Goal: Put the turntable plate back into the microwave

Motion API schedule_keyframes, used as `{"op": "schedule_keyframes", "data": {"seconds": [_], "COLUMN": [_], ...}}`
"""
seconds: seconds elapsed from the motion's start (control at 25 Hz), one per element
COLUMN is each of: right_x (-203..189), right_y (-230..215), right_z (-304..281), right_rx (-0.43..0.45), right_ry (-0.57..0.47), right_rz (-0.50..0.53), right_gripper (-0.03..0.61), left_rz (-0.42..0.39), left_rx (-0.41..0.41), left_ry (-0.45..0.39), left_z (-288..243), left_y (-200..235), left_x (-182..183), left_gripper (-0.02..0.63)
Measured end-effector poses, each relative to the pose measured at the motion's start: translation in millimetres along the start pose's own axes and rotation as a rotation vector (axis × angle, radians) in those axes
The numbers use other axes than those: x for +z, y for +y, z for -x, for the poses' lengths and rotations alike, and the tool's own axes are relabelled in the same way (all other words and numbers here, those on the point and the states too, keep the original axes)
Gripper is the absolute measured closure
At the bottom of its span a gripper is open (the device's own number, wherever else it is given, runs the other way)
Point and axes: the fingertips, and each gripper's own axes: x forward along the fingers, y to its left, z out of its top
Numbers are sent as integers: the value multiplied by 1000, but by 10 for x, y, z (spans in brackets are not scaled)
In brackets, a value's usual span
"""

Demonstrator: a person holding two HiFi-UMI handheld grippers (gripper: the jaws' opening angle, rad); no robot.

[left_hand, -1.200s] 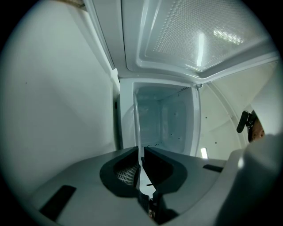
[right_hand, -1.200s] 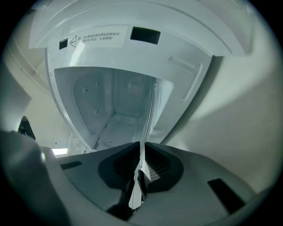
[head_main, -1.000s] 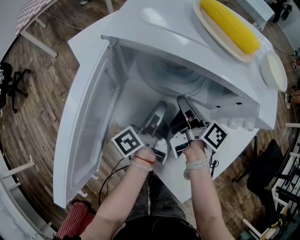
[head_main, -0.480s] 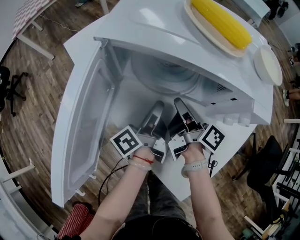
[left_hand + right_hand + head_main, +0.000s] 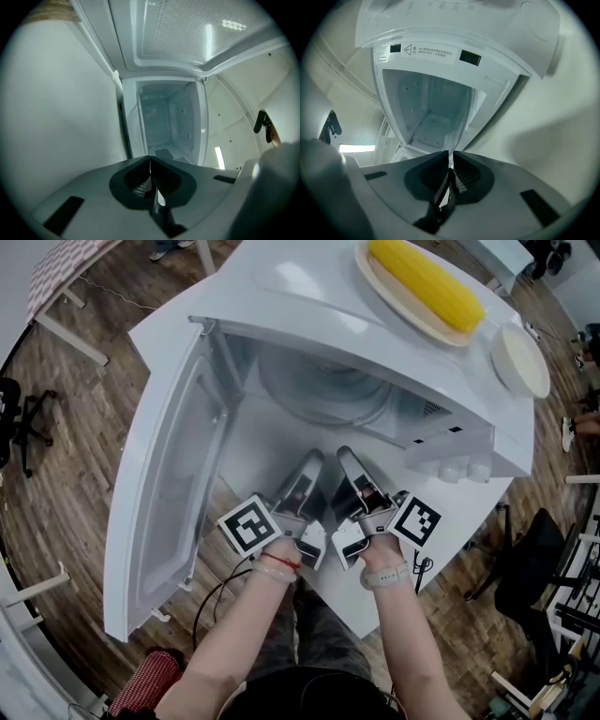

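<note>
Clear round glass turntable plate [image 5: 323, 390] inside the open white microwave [image 5: 281, 296]; left gripper [image 5: 312, 457] and right gripper [image 5: 345, 454], jaws pinched together and empty, would best nudge it level.

1 microwave [image 5: 309, 296], 1 turntable plate [image 5: 323, 390], 1 corn cob [image 5: 427, 282], 2 dishes [image 5: 375, 279] [image 5: 520, 360], 2 grippers [image 5: 311, 462] [image 5: 345, 457].

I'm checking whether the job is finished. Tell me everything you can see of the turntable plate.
The turntable plate is round, pale and glassy-looking. It lies flat on the floor inside the open microwave, its far part hidden under the microwave's top. Neither the left gripper nor the right gripper touches it; both are shut, in front of the opening.
</note>
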Motion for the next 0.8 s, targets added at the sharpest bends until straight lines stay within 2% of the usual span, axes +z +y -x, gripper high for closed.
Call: {"op": "schedule_keyframes", "data": {"seconds": [0.12, 0.32, 0.48, 0.8], "right_x": [-87, -270, -437, -675], "right_y": [53, 102, 180, 309], "right_z": [40, 170, 268, 580], "right_rx": [-9, -50, -32, -28], "right_ry": [26, 104, 151, 187], "right_rz": [45, 209, 289, 378], "right_gripper": [535, 551, 557, 558], "left_rz": [-42, -163, -182, -224], "left_rx": [16, 6, 28, 12], "left_ry": [25, 58, 62, 69], "left_z": [70, 204, 367, 634], "left_y": [-2, -98, -105, -263], "left_x": [-25, -33, -88, -274], "left_gripper": [601, 601, 601, 601]}}
